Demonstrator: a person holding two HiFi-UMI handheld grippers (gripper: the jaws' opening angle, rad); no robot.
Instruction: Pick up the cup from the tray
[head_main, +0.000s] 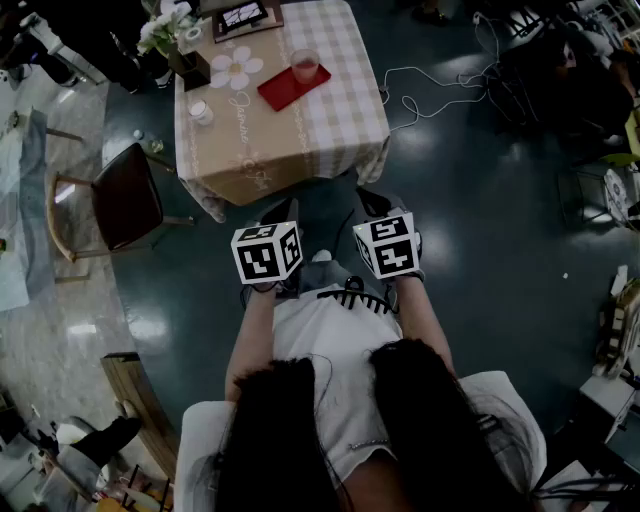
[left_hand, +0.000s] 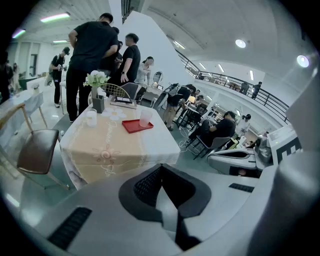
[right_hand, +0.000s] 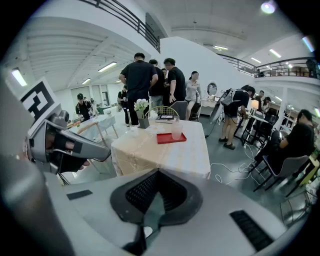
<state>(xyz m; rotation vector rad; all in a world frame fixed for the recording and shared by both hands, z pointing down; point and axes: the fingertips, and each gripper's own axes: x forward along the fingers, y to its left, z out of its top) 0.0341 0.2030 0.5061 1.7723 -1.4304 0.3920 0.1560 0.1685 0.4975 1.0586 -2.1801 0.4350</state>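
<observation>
Fingers (right_hand: 140, 192) on right gripper (right_hand: 156, 172) and left gripper (left_hand: 161, 167) are sitting closed and empty, well short of cloth-covered table (head_main: 250, 150). Translucent plastic cup (head_main: 305, 66) is standing upright on flat red tray (head_main: 280, 93), far right. Likely light, slick, squashy: I'm suggesting a gentle mid-wall grip.

1. Square table (head_main: 335, 125) draped in a beige-and-check cloth (head_main: 240, 160), standing on a dark glossy floor (head_main: 480, 220).
2. Directly on the cloth: red tray (head_main: 280, 92), daisy-shaped mat (head_main: 237, 67), small white jar (head_main: 201, 112), flower vase (head_main: 186, 62), dark framed board (head_main: 243, 15).
</observation>
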